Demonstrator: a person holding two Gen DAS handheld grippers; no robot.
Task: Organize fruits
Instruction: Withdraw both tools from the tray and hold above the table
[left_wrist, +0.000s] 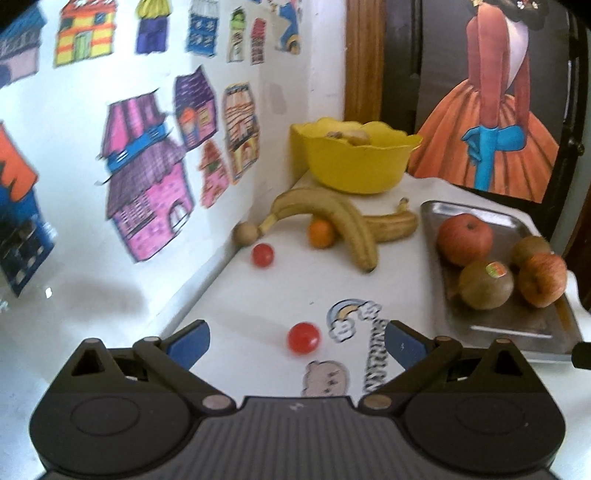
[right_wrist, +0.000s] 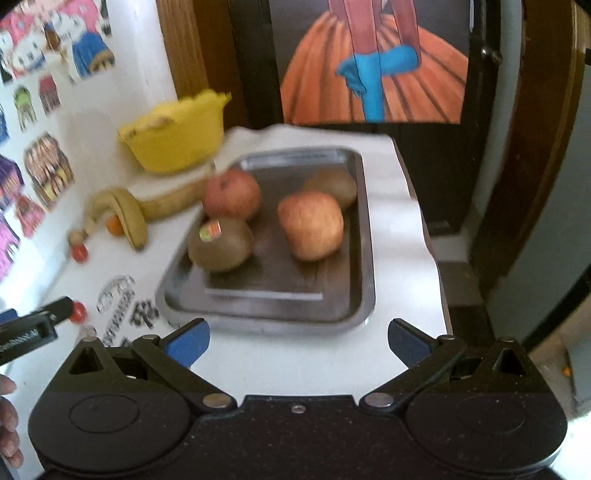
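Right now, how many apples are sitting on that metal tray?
2. One apple sits at the tray's far left, touching the stickered kiwi; the other apple lies near the middle, in front of a second kiwi. None seem hidden.

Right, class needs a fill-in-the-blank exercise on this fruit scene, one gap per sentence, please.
1. The metal tray holds two apples and two ____.
2. The bowl behind the bananas is coloured ____.
3. The small red fruit nearest the left claw lies on the ____, not on the tray.
4. Both claws, including the right claw, are ____ and hold nothing.

Missing words: kiwis; yellow; table; open
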